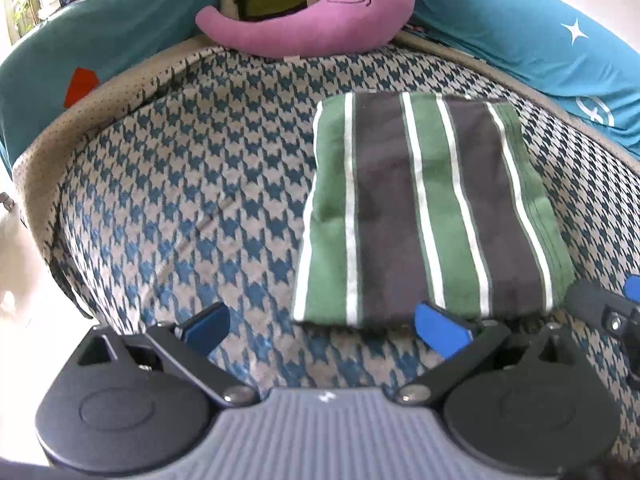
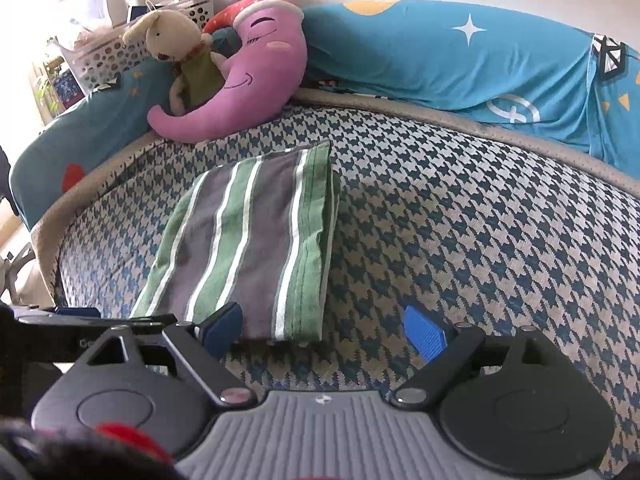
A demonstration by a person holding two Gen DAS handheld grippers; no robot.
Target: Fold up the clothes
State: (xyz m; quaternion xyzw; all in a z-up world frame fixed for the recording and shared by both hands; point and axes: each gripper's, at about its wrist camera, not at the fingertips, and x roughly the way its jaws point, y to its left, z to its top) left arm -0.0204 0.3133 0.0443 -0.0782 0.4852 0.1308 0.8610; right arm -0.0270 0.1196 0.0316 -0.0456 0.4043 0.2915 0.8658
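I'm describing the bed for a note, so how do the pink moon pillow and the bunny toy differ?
The pink moon pillow is a big curved crescent with a sleeping, smiling face and a red cap; the bunny toy is smaller, beige, long-eared and wears a green top. The moon lies on the houndstooth mat, while the bunny sits up, leaning against it. Both are soft toys at the head of the bed, beyond the folded striped garment.

Home bedroom: patterned bed [image 2: 460,220], moon plush [image 2: 256,80], pillows [image 2: 460,60].

Folded cloth [image 2: 248,240]: green/grey w/ white stripes. Bed cover [image 2: 460,248]: blue-beige houndstooth. Moon plush [image 2: 240,92]: pink.
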